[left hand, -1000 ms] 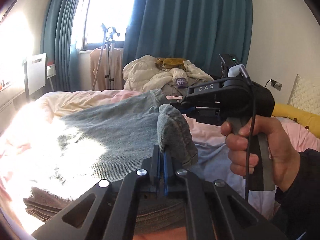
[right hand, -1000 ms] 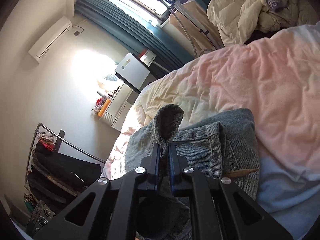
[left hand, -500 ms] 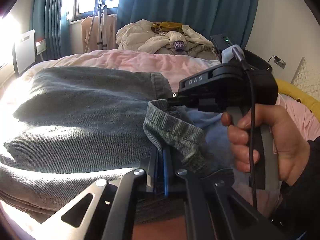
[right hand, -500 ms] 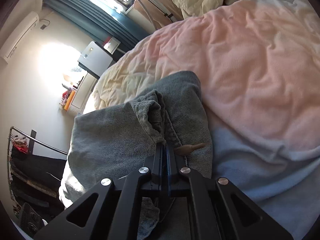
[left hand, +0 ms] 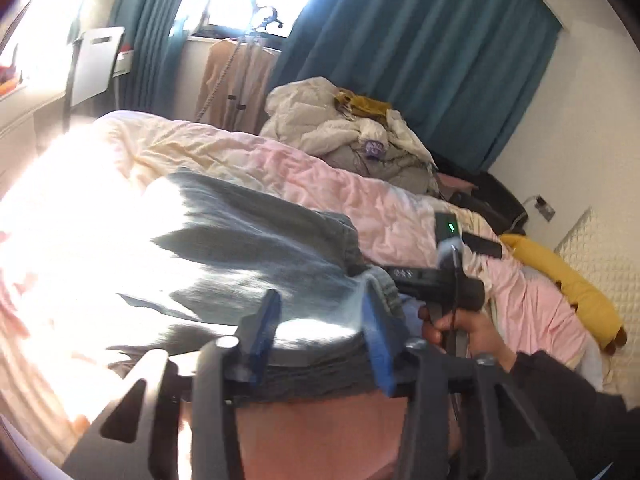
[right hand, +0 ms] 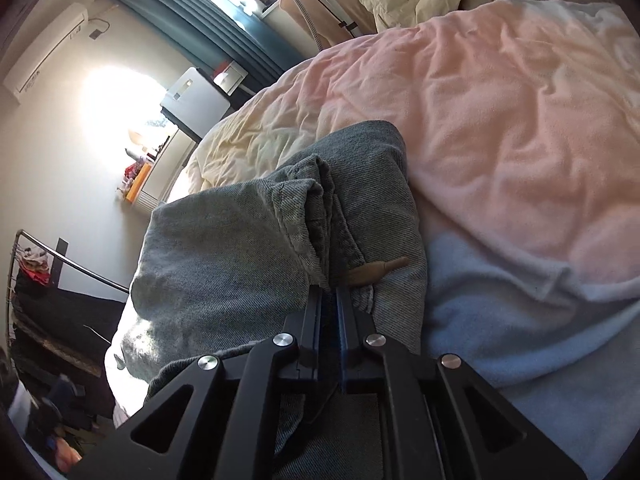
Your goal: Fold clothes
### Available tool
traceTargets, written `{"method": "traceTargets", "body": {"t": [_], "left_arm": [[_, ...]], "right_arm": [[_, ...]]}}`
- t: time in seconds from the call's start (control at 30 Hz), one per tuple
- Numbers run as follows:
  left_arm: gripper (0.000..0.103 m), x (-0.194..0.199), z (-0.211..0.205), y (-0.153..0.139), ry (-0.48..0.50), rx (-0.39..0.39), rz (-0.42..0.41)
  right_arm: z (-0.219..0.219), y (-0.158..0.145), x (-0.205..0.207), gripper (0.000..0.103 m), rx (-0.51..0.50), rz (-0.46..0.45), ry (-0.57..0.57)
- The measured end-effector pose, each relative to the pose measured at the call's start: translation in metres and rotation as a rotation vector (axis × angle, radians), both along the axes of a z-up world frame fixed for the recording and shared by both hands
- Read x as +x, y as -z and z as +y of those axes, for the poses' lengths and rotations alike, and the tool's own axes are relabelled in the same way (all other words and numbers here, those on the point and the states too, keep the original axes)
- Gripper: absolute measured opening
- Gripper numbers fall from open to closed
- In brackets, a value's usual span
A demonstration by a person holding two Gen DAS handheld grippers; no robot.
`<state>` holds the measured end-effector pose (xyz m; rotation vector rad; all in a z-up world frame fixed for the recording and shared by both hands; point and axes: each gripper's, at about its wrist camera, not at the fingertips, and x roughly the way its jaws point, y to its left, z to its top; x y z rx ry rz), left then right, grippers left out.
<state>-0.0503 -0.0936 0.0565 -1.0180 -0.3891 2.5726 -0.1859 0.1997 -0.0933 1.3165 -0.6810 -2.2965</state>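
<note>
on the pink bedspread (right hand: 500, 100), folded jeans (right hand: 224, 264), left tool (left hand: 320, 320) spread wide, right tool (right hand: 329, 300) pinching jeans' edge

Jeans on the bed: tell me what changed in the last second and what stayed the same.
The left hand-held gripper opened and let go of the jeans, which were lowered from a raised fold to lie flat on the pink duvet. The right hand-held gripper stays nearly closed at the denim's hem fold, though its grip looks looser. The pile of coats is unchanged.
</note>
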Motion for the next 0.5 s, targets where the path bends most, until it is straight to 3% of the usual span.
{"method": "traceTargets", "body": {"t": [0.1, 0.3, 0.5], "left_arm": [[0.071, -0.019, -0.051, 0.003, -0.111, 0.043, -0.048], [0.071, -0.083, -0.105, 0.071, -0.212, 0.289, -0.289], [0.071, -0.116, -0.102, 0.119, -0.159, 0.318, -0.405]], "right_arm": [[0.0, -0.002, 0.005, 0.006, 0.015, 0.006, -0.002], [0.005, 0.0, 0.006, 0.006, -0.005, 0.003, -0.005], [0.011, 0.005, 0.004, 0.006, -0.057, -0.016, -0.002]]}}
